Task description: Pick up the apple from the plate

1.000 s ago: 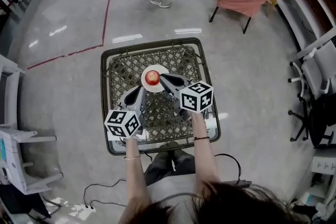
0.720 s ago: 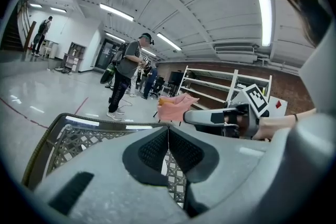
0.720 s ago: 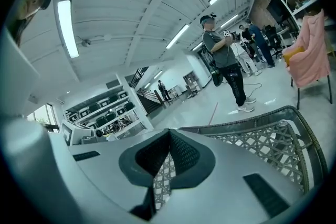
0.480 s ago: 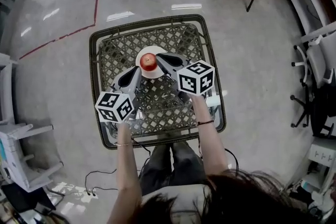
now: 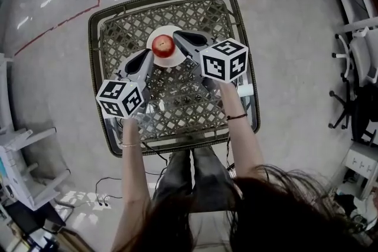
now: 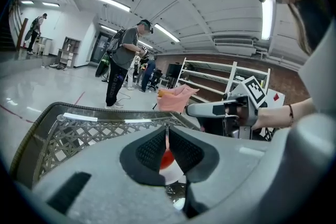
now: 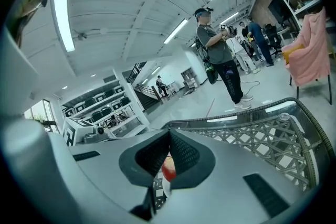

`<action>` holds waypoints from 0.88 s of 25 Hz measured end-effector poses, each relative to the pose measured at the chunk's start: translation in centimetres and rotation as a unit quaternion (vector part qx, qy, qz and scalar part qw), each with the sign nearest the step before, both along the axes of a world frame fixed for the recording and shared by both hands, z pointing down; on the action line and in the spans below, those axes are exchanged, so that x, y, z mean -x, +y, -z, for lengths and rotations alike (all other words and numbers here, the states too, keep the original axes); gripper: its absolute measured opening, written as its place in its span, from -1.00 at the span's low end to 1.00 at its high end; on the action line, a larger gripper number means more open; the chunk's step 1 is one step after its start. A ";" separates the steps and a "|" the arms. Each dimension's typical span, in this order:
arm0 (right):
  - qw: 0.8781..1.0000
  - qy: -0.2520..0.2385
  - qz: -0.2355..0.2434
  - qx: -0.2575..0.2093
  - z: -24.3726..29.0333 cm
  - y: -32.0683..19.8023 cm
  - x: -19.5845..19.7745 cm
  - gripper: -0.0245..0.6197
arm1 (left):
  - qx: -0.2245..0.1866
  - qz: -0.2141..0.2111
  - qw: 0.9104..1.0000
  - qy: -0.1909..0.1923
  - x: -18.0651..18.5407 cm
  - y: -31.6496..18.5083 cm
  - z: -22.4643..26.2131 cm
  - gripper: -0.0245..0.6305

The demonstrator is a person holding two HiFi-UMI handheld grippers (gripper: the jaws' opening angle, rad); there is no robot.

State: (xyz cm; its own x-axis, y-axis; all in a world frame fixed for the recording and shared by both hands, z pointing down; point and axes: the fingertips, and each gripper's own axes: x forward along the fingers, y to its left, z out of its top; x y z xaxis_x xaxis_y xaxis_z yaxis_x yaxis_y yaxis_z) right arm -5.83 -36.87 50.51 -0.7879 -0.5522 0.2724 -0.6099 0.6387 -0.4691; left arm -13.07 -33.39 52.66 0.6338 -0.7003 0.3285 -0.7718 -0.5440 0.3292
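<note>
Apple (image 5: 163, 44) sits on plate (image 5: 172, 30), far half of table (image 5: 171, 118), unmoved vs 1 sec ago. L gripper (image 5: 150, 55) & R gripper (image 5: 176, 37) still flank it, just beside; both jaws pressed together, empty.

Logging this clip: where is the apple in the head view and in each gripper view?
Head view: apple upper centre, on the white plate.
Left gripper view: apple a red sliver low centre, past the shut jaws.
Right gripper view: apple a red patch low centre, past the shut jaws.
Shared landmark: the lattice table under it.
</note>
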 end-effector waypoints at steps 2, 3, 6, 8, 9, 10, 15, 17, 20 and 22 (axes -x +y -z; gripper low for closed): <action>1.000 0.000 0.000 0.001 -0.5 -0.2 0.0 -0.90 | 0.001 -0.006 1.000 -0.003 0.0 -0.2 -0.6 -0.88; 1.000 -0.001 -0.001 0.001 -0.7 -0.3 0.0 -0.90 | 0.001 -0.009 1.000 -0.005 0.0 -0.3 -0.8 -0.88; 1.000 -0.002 -0.005 0.000 -1.4 -0.7 -0.4 -0.90 | -0.006 -0.022 1.000 -0.012 -0.1 -0.5 -1.5 -0.88; 1.000 -0.001 -0.006 -0.001 -1.9 -1.1 -0.6 -0.90 | -0.013 -0.027 0.999 -0.015 -0.2 -0.7 -1.9 -0.83; 1.000 0.000 -0.007 -0.002 -2.3 -1.2 -0.8 -0.90 | -0.015 -0.029 0.999 -0.016 -0.2 -0.9 -2.2 -0.74; 1.000 0.002 -0.007 -0.001 -2.6 -1.3 -0.9 -0.90 | -0.014 -0.030 0.999 -0.017 -0.2 -1.0 -2.6 -0.66; 1.000 0.007 -0.010 0.003 -4.6 -1.6 -1.6 -0.90 | -0.019 -0.039 0.999 -0.029 -0.5 -1.4 -4.3 -0.48; 1.000 0.008 -0.009 0.004 -5.2 -1.5 -1.8 -0.90 | -0.023 -0.040 0.998 -0.029 -0.6 -1.6 -4.7 -0.37; 1.000 0.011 -0.009 0.008 -5.9 -1.5 -1.9 -0.90 | -0.023 -0.046 0.998 -0.033 -0.9 -1.6 -5.4 0.07; 1.000 0.015 -0.007 0.008 -6.1 -1.6 -1.9 -0.90 | -0.017 -0.057 0.997 -0.040 -1.3 -1.5 -6.0 0.15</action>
State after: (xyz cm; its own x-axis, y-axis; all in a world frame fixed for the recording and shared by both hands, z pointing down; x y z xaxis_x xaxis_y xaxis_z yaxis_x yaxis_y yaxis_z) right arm -3.90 -38.46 56.60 -0.7715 -0.5587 0.3044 -0.6326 0.6223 -0.4610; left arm -11.73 -34.93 58.69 0.6830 -0.6361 0.3591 -0.7269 -0.6400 0.2490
